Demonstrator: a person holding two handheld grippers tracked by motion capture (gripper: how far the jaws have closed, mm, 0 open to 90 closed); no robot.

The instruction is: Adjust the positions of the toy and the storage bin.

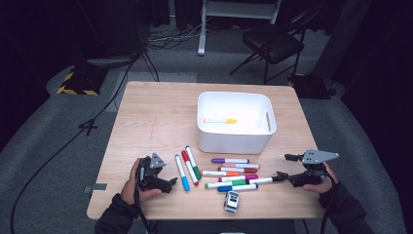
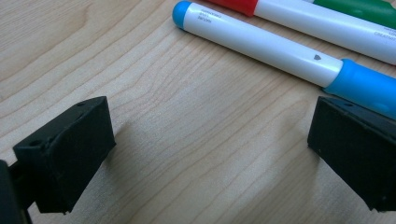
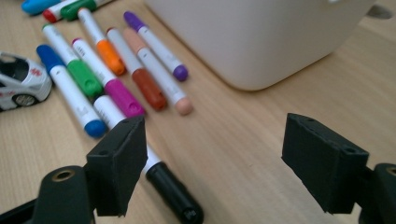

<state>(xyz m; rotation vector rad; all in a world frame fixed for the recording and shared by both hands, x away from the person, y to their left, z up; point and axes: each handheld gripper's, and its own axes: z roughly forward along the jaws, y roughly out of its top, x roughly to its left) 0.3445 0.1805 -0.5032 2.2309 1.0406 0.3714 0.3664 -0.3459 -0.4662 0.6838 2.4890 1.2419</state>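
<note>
Evidently I hold my right gripper spread wide beside the black-capped white marker, ready to take it for the white plastic bin; my left gripper, likewise unclenched, waits empty by the blue-capped white marker.

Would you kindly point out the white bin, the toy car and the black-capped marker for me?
white bin (image 1: 234,141), high view, on its front wall.
toy car (image 3: 18,79), right gripper view, on its white body.
black-capped marker (image 3: 175,196), right gripper view, on its black cap.
</note>
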